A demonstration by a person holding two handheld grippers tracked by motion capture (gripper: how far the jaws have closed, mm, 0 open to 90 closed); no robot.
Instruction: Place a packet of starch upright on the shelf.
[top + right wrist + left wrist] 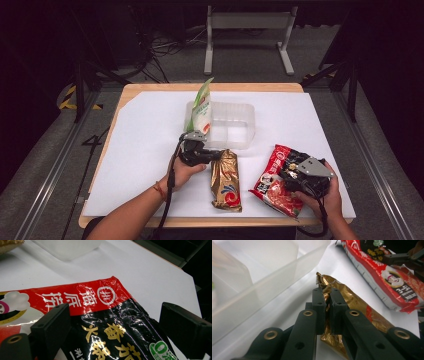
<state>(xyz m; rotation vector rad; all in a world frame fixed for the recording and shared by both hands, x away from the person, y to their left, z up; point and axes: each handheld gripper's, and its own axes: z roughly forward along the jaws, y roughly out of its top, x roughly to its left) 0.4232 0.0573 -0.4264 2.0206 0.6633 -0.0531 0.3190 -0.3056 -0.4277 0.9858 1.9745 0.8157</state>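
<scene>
A gold snack packet (226, 181) lies on the white sheet in front of the clear plastic bin (235, 131). My left gripper (214, 156) is shut on the packet's top edge; in the left gripper view its jaws pinch the crinkled gold foil (325, 293). A red and black noodle packet (274, 181) lies to the right. My right gripper (295, 172) hovers open just above that packet's black end (112, 332), its jaws wide apart on either side. A green and white pouch (202, 107) stands upright in the bin's left compartment.
The white sheet (145, 145) covers the wooden table (131, 89). The bin's translucent wall (269, 282) is close to the left gripper's left side. A metal frame stands on the floor beyond the table's far edge.
</scene>
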